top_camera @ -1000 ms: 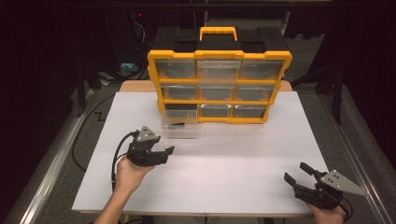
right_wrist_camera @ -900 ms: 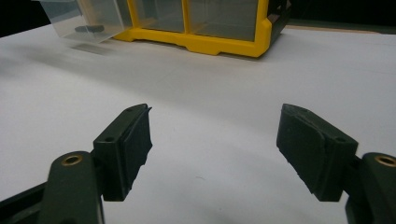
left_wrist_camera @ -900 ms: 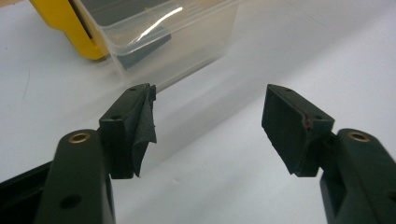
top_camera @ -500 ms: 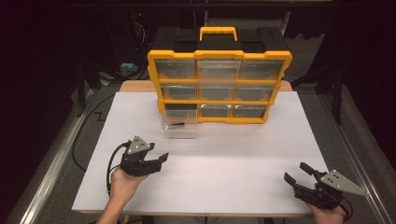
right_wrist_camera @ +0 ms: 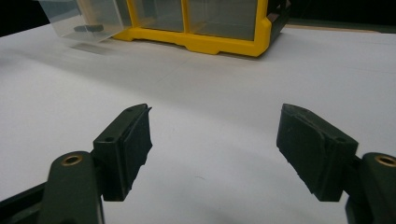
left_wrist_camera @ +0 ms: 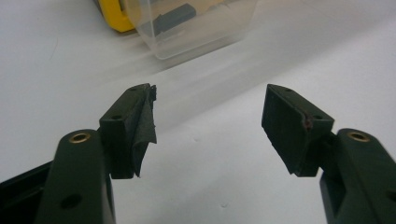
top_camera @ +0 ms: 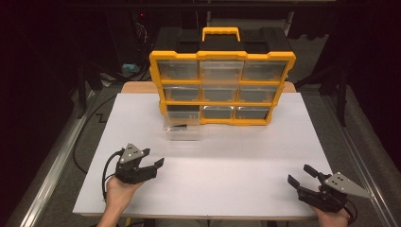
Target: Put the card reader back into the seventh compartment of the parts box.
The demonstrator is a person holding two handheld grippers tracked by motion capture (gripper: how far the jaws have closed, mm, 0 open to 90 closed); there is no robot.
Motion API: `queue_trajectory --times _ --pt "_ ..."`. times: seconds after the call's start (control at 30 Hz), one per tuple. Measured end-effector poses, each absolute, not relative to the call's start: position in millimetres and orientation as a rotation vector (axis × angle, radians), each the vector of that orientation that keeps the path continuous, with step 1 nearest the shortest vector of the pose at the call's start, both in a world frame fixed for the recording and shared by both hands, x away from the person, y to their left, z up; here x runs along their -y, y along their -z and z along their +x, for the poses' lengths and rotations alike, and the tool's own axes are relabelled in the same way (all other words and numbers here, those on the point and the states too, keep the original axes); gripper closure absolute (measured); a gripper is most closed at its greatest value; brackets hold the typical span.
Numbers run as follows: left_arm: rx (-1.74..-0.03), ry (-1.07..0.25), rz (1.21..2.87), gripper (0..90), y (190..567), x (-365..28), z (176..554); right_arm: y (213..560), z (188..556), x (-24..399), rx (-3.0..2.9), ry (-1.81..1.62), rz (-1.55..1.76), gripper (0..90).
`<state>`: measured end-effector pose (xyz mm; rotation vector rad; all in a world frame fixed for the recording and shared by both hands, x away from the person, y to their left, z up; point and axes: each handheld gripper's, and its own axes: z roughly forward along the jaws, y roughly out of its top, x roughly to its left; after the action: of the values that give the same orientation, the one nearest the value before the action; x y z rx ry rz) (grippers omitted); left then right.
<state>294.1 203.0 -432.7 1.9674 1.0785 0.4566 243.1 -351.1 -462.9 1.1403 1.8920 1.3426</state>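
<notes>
A yellow and black drawer organiser (top_camera: 222, 82) stands at the back of the white table (top_camera: 236, 156). Its bottom-left clear drawer (top_camera: 181, 128) (left_wrist_camera: 187, 25) (right_wrist_camera: 81, 18) is pulled out and holds a small dark part (top_camera: 179, 126) (left_wrist_camera: 174, 16). My left gripper (top_camera: 151, 161) (left_wrist_camera: 208, 123) is open and empty, low over the table's front left, well short of the drawer. My right gripper (top_camera: 300, 176) (right_wrist_camera: 215, 149) is open and empty near the front right corner, pointing toward the organiser (right_wrist_camera: 205, 28).
The table's front edge (top_camera: 198, 216) runs just behind both hands. Cables (top_camera: 90, 127) trail over the floor to the left of the table. Metal rails (top_camera: 47, 170) flank the table on both sides.
My left gripper has drawn back from near the drawer toward the table's front left. The right gripper has stayed where it was.
</notes>
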Motion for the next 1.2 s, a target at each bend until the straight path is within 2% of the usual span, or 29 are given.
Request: queue_trajectory --times 0.8,1.2 --pt "-1.186 -0.444 1.81 35.1 450 -240 286 463 243 351 -1.891 -1.343 1.141 26.3" --pt "-1.22 -0.478 1.751 33.8 455 -256 277 463 243 351 -1.89 -1.344 1.143 26.4"
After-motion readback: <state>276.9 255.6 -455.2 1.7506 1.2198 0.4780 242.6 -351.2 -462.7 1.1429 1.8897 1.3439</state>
